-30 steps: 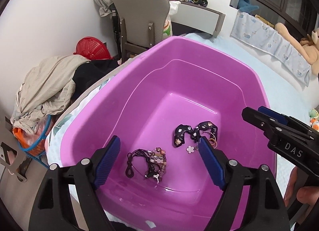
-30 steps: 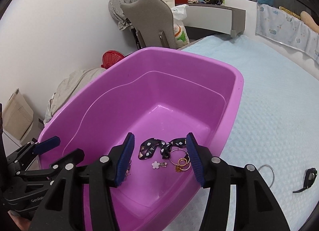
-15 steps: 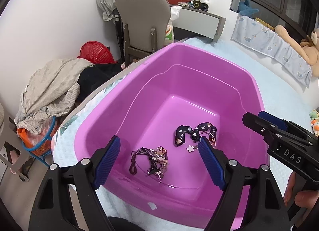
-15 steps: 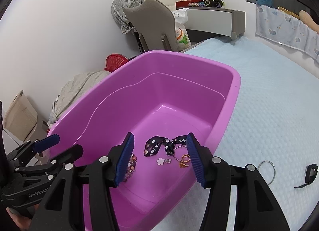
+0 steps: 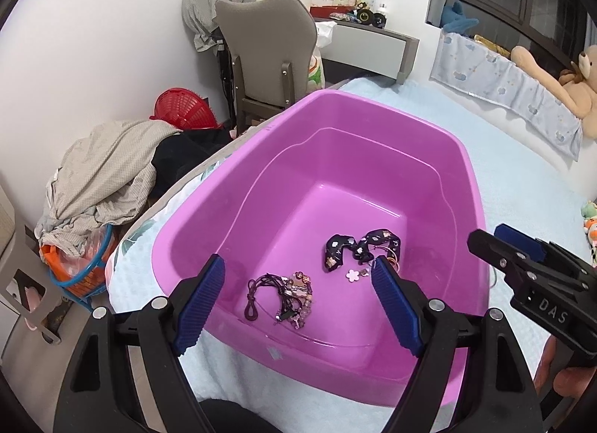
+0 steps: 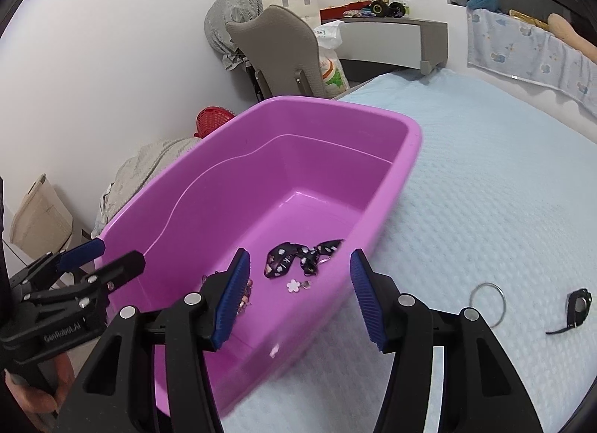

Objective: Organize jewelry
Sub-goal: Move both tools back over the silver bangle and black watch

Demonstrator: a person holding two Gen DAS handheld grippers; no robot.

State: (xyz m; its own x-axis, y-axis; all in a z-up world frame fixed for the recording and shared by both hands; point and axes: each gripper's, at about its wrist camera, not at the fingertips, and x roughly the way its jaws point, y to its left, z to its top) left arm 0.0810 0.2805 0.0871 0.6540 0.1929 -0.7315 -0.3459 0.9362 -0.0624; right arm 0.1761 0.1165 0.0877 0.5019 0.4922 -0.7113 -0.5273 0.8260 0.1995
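Jewelry in pink tub, prob. below empty left gripper.

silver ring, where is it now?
Right wrist view, lower right: the silver ring lies on the blue bedcover, outside the pink tub, just left of the black clip.

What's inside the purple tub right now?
In the purple tub: a beaded bracelet tangle, a dark patterned ribbon, a flower charm and gold rings, partly hidden behind the left gripper's finger.
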